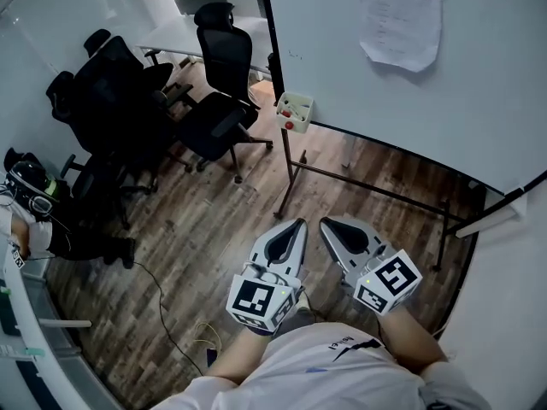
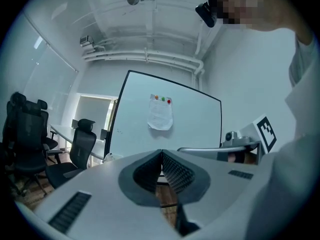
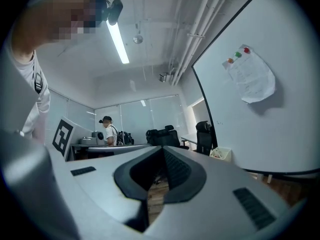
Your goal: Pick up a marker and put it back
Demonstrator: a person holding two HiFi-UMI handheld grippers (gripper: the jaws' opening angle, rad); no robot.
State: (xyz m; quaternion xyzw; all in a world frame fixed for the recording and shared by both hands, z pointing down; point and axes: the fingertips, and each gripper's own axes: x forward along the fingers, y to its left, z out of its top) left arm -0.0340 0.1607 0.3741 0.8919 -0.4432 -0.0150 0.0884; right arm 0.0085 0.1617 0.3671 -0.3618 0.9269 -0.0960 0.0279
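A small white tray (image 1: 294,112) hangs at the left edge of the whiteboard (image 1: 479,84) and holds red-tipped items; I cannot make out a single marker among them. Both grippers are held close to the person's chest, well short of the board. My left gripper (image 1: 291,232) has its jaws closed together with nothing between them, as the left gripper view confirms (image 2: 161,154). My right gripper (image 1: 339,231) sits beside it, also shut and empty (image 3: 163,152). The tray (image 3: 220,154) shows small in the right gripper view, past the jaws.
A sheet of paper (image 1: 400,15) is pinned to the board with magnets. The board's metal stand (image 1: 295,169) rests on the wooden floor. Several black office chairs (image 1: 214,101) and a white table (image 1: 184,32) stand at the left. A person (image 3: 106,129) stands far back.
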